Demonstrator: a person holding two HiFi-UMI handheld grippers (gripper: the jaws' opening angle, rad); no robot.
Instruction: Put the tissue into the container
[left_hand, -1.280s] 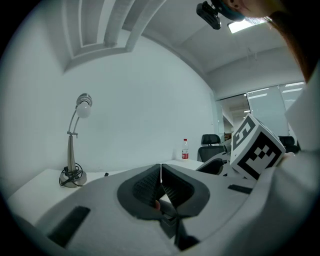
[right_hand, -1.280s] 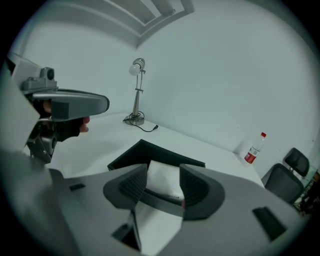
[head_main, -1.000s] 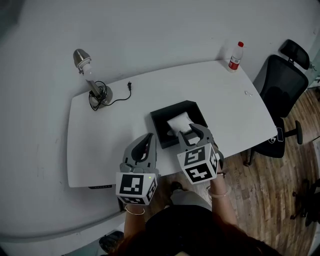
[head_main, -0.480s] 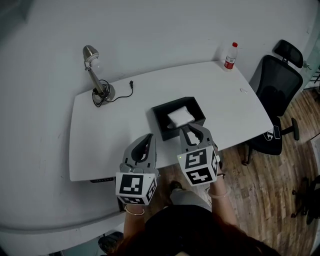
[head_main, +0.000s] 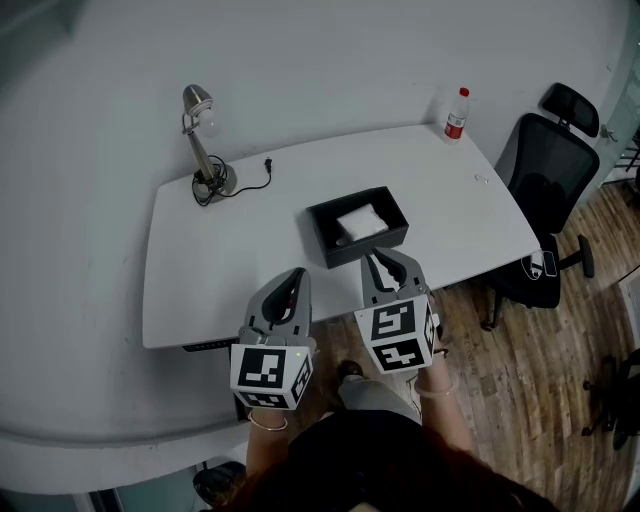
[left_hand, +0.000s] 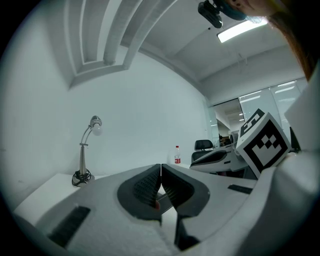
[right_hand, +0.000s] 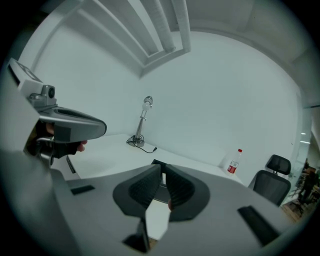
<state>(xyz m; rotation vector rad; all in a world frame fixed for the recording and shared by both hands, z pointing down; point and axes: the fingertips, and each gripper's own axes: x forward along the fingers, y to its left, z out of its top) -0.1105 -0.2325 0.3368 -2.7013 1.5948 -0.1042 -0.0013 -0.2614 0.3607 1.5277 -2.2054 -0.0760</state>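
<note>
Both grippers have drawn back toward the person: the right gripper, which a second ago reached over the near wall of the black container to the tissue, now hangs at the near edge of the white table, its jaws having just been closing to a thin gap with nothing between them. The left gripper sits just to its left, jaws pressed together and empty. The white tissue lies inside the container, toward its right side, apart from both grippers.
</note>
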